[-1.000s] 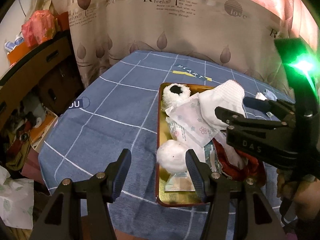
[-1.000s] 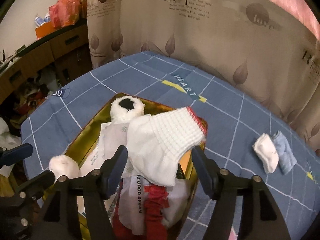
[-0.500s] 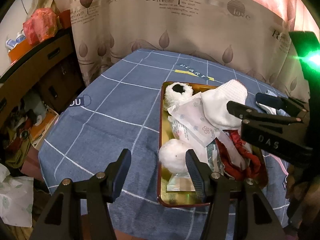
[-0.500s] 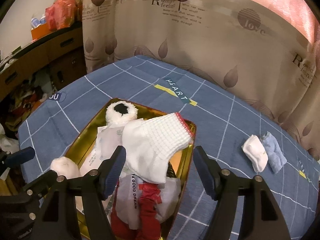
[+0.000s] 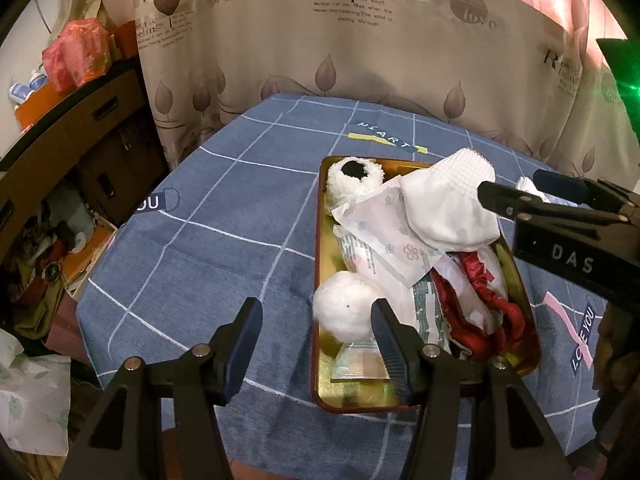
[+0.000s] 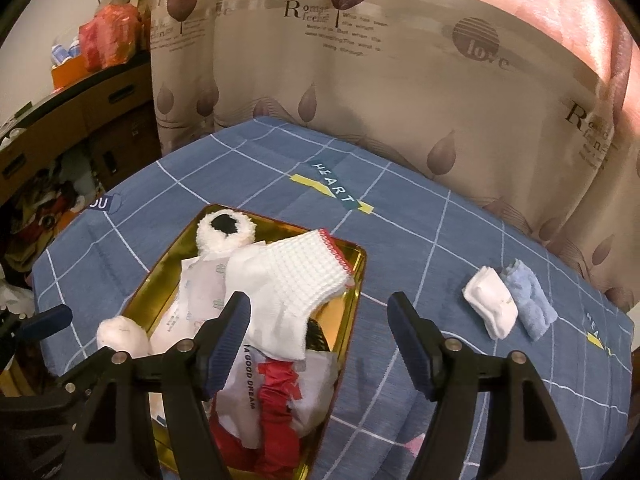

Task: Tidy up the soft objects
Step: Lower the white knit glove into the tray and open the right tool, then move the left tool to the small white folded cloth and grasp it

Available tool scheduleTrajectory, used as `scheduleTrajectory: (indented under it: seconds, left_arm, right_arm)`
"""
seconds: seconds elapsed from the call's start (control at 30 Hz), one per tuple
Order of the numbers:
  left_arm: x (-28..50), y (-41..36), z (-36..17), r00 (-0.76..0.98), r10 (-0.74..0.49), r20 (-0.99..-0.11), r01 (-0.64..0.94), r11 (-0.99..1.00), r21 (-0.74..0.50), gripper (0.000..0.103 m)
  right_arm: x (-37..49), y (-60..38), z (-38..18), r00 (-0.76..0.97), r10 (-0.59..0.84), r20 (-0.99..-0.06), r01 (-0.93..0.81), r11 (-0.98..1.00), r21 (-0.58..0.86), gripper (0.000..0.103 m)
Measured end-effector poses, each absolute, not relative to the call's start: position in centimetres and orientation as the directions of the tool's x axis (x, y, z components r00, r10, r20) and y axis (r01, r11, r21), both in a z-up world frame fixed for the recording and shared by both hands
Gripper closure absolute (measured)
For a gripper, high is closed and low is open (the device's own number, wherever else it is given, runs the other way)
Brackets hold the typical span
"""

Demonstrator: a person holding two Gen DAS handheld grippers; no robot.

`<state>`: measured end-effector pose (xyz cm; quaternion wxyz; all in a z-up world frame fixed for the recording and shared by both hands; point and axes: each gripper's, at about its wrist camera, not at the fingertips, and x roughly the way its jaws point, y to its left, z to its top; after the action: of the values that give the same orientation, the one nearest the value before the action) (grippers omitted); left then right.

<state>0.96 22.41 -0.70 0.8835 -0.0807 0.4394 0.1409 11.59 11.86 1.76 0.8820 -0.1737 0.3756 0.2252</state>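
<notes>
A gold tray (image 5: pixel 320 280) (image 6: pixel 160 276) on the blue checked tablecloth holds a pile of soft things. On top lies a white waffle-knit sock with red trim (image 6: pixel 296 284) (image 5: pixel 448 208). Around it are a fluffy white piece with a black opening (image 5: pixel 354 180), a white pompom (image 5: pixel 346 312), flower-print packets (image 5: pixel 384 232) and red cloth (image 6: pixel 276 412). My right gripper (image 6: pixel 318 316) (image 5: pixel 514 186) hangs open above the sock, not touching it. Over the tray's near left corner my left gripper (image 5: pixel 314 332) is open and empty beside the pompom.
A folded white sock (image 6: pixel 490 306) and a folded blue cloth (image 6: pixel 528 304) lie on the cloth right of the tray. A leaf-print curtain (image 6: pixel 360 80) hangs close behind the table. A dark cabinet (image 5: pixel 72 120) and floor clutter stand past the left edge.
My right gripper has drawn back and up from the white sock, which stays on the pile. The left gripper has kept its place.
</notes>
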Motion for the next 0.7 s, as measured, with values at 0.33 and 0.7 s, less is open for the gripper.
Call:
scheduleTrajectory:
  seconds: [0.33, 0.7]
  left_arm:
    - [1.0, 22.1, -1.1, 0.564, 0.201, -0.801, -0.325, 0.946, 0.009, 0.045]
    - [1.1, 20.5, -0.8, 0.565, 0.255, -0.785, -0.312, 0.946, 0.084, 0.045]
  right_arm:
    - [11.9, 10.0, 2.0, 0.625, 0.251, -0.740, -0.496, 0.859, -0.128, 0.033]
    - [12.2, 6.4, 2.1, 0.633, 0.227, -0.740, -0.445, 0.889, -0.108, 0.033]
